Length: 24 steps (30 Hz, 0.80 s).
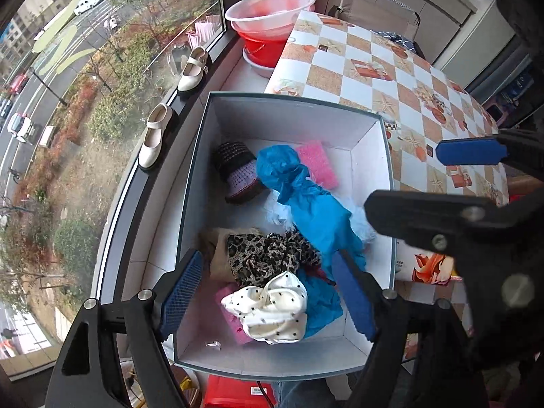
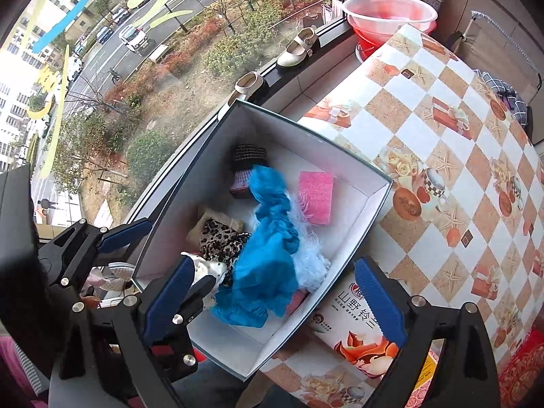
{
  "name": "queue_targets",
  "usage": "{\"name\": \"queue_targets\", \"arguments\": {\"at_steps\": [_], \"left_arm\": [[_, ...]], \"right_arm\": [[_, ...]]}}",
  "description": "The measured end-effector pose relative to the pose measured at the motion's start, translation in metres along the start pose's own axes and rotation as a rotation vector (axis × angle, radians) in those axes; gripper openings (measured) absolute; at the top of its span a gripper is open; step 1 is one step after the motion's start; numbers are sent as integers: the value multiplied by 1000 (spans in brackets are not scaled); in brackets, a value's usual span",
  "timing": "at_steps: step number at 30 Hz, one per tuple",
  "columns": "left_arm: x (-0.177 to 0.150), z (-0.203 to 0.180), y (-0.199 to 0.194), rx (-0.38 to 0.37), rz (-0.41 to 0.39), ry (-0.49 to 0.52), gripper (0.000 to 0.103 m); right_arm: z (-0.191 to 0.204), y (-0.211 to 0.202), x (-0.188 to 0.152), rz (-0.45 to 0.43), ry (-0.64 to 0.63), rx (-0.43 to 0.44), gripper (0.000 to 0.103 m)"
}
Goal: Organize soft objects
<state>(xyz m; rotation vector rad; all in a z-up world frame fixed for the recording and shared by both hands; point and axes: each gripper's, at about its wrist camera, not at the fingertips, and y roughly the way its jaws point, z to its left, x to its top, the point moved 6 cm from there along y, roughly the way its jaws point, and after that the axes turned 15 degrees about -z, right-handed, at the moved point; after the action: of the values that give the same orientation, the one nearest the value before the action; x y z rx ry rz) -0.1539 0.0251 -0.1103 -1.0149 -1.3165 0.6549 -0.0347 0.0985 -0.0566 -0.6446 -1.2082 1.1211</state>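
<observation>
The box [image 1: 370, 156] is white inside with a grey-green rim. In it lie a bright blue cloth [image 1: 316, 210], a pale blue fluffy piece [image 2: 311, 265], a pink sponge [image 1: 318, 163], a knitted piece [image 1: 238, 173] banded black, lilac and dark red, a leopard-print scarf [image 1: 268, 255] in tan and black over a beige cloth [image 1: 217, 248], and a white cloth with black dots [image 1: 272, 309]. The tablecloth [image 1: 384, 64] is checked white and sandy orange with starfish and gift pictures. The basins [image 1: 272, 13] are red and clear pink. The shoes [image 1: 154, 136] are cream. Both grippers have black frames and blue finger pads [image 1: 182, 292].
</observation>
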Motion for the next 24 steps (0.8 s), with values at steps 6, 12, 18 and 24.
{"name": "queue_targets", "arguments": {"at_steps": [6, 12, 18, 24], "left_arm": [[-2, 2, -1, 3, 10, -10, 81], [-2, 3, 0, 5, 14, -14, 81], [-5, 6, 0, 11, 22, -13, 81], [-4, 5, -6, -69, -14, -47, 81]], "right_arm": [[-10, -4, -3, 13, 53, -11, 102], [-7, -8, -6, 6, 42, -25, 102], [-4, -9, -7, 7, 14, -58, 102], [-5, -7, -10, 15, 22, -70, 102]]}}
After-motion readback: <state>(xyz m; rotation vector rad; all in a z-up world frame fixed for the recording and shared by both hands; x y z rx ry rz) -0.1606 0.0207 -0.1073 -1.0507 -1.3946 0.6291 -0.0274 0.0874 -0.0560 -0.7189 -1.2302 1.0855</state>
